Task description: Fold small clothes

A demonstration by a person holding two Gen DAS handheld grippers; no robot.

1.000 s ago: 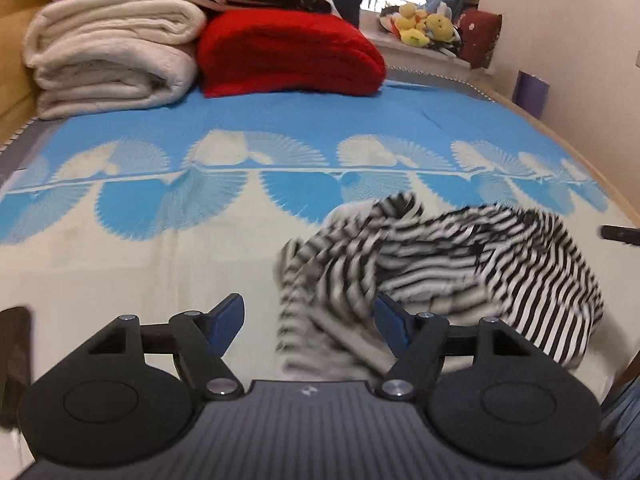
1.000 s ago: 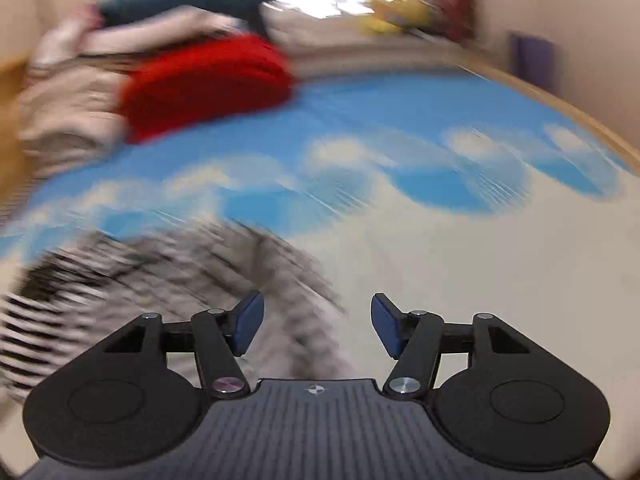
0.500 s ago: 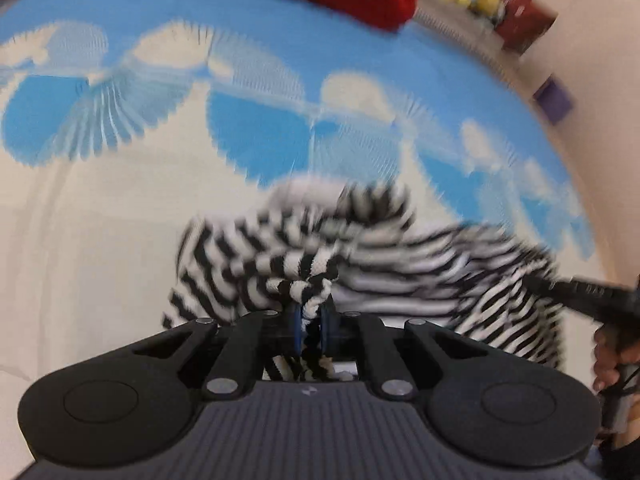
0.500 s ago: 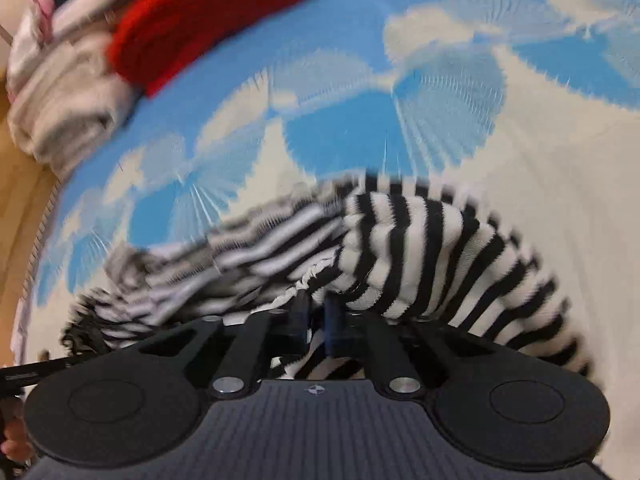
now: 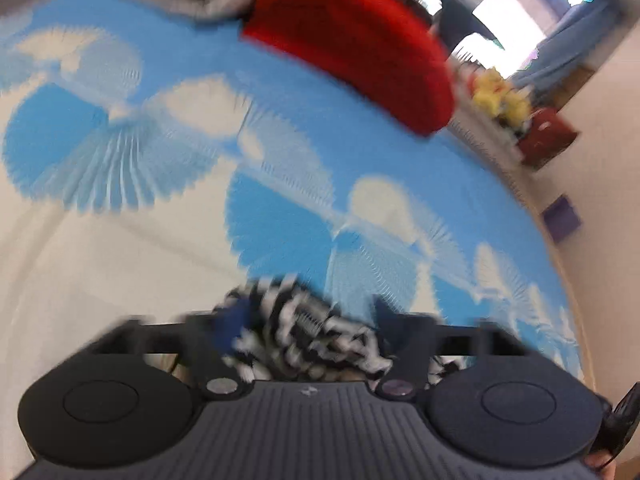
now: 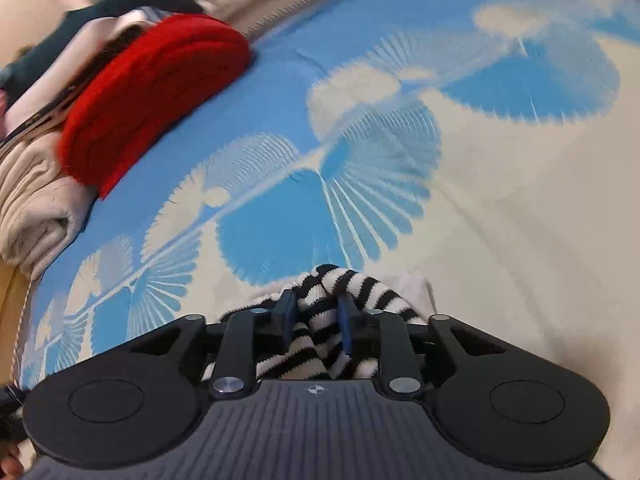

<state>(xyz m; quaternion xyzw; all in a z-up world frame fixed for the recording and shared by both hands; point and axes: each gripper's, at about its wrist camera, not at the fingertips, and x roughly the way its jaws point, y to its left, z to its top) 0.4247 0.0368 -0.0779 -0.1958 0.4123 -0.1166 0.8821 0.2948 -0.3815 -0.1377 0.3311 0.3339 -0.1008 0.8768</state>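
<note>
A black-and-white striped garment lies bunched on the blue and cream bedspread, right under both grippers. My left gripper has its jaws wide and still opening; the blurred cloth sits loose between its fingers. In the right wrist view the same striped garment bulges up between the blue pads of my right gripper. Its jaws stand partly apart and are opening, with a fold of the cloth still in the gap. Most of the garment is hidden below the gripper bodies.
A folded red blanket and beige folded blankets are stacked at the head of the bed. Yellow plush toys, a red box and a purple object line the wall side. Part of the other gripper shows at lower right.
A second ago both grippers were open above the garment; half a second ago both were shut on striped cloth. Now both jaws have parted, and both views have rolled and dropped lower.
</note>
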